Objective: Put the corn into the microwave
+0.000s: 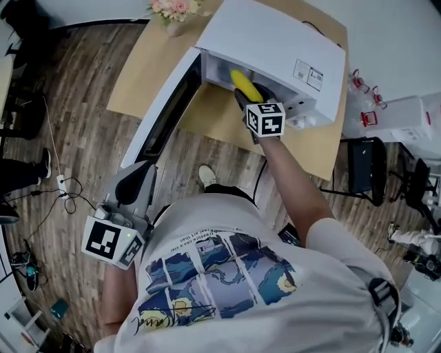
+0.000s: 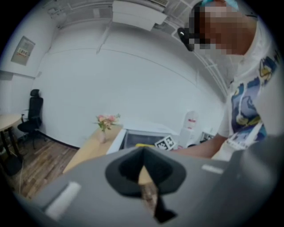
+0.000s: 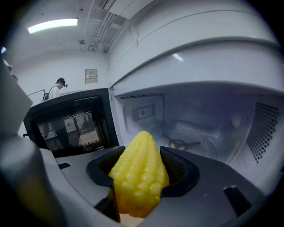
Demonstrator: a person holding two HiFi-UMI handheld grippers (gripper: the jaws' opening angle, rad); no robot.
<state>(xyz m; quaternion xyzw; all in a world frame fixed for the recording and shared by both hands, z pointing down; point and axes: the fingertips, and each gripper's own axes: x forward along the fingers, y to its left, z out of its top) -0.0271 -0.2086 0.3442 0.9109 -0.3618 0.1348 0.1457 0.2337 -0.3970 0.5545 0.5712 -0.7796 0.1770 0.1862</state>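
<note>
A yellow corn cob point(image 1: 243, 83) sits between the jaws of my right gripper point(image 1: 249, 91), which is shut on it at the mouth of the white microwave point(image 1: 275, 48). In the right gripper view the corn point(image 3: 140, 174) points into the open cavity point(image 3: 199, 128), above the glass turntable point(image 3: 186, 142). The microwave door point(image 1: 165, 110) hangs wide open to the left. My left gripper point(image 1: 134, 185) is held low beside my body, away from the microwave; in the left gripper view its jaws point(image 2: 144, 177) are closed together with nothing between them.
The microwave stands on a light wooden table point(image 1: 145, 62) with a vase of pink flowers point(image 1: 176, 12) at its far corner. A black office chair point(image 1: 365, 169) and white boxes point(image 1: 400, 117) stand to the right. Cables point(image 1: 55, 193) lie on the wood floor at left.
</note>
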